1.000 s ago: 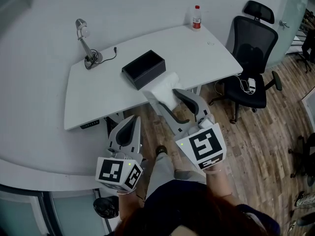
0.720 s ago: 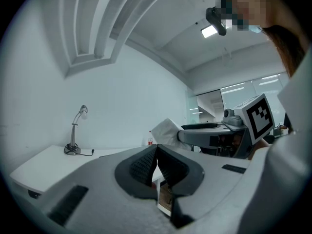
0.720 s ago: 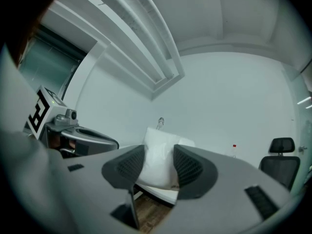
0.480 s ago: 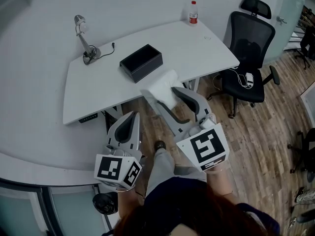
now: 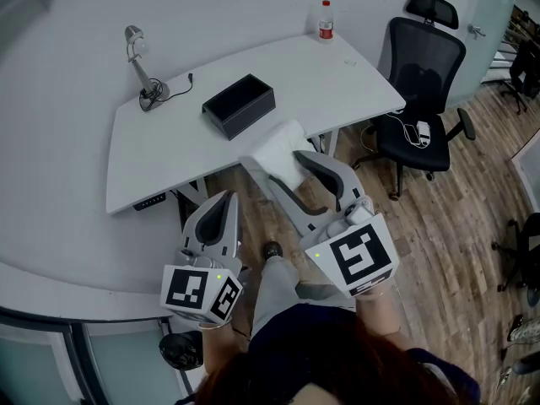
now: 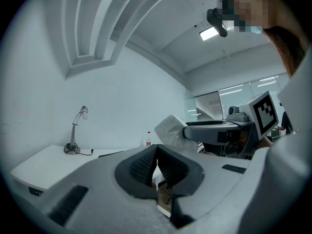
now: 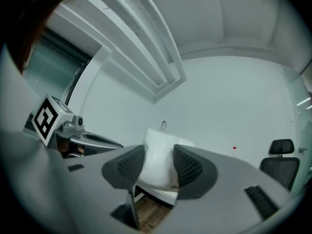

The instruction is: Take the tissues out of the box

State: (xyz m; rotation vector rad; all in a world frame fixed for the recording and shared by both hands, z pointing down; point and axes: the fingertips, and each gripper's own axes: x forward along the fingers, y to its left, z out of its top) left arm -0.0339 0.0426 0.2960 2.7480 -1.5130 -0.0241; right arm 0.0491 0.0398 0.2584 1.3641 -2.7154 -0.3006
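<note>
Right tongs [image 7: 159, 165] grip the tissues [image 5: 277, 146], seemingly by one end — the soft pack could slip free; left tongs [image 6: 156, 165] beside them are closed, empty.

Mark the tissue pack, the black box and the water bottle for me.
tissue pack [image 5: 274, 148]: head view, white upper face.
black box [image 5: 239, 105]: head view, middle of its top.
water bottle [image 5: 325, 25]: head view, body under red cap.

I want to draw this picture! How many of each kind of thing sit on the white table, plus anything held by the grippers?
Lamp: 1
Black box: 1
Bottle: 1
Tissue pack, held in the right gripper: 1
Total: 4
</note>
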